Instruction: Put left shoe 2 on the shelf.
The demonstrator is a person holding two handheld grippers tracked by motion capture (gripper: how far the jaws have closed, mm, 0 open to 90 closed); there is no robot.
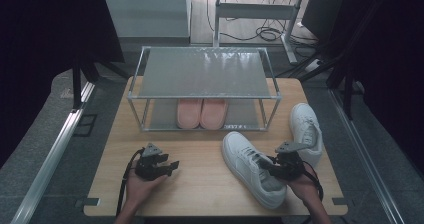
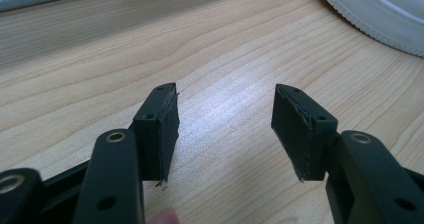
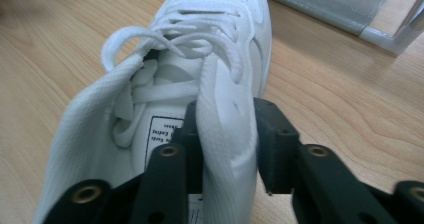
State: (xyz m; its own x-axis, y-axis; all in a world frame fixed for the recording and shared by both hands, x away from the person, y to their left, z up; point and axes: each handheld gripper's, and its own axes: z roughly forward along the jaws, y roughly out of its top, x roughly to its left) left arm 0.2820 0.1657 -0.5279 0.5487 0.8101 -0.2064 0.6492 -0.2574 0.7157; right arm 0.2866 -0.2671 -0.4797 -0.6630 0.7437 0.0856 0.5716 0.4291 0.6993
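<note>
Counting: two white sneakers (image 1: 252, 166), two slippers (image 1: 202, 113) (pink).

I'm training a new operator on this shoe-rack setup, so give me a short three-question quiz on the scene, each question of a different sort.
1. True or false: the right tongs have one jaw inside the near white sneaker and one outside its side wall.
2. Multiple choice: where are the pink slippers? A on the top shelf; B on the lower shelf of the rack; C on the table beside the rack.
3. Fill in: the left tongs are ___ with bare table between the jaws.

Key: 1 true; 2 B; 3 open.
</note>
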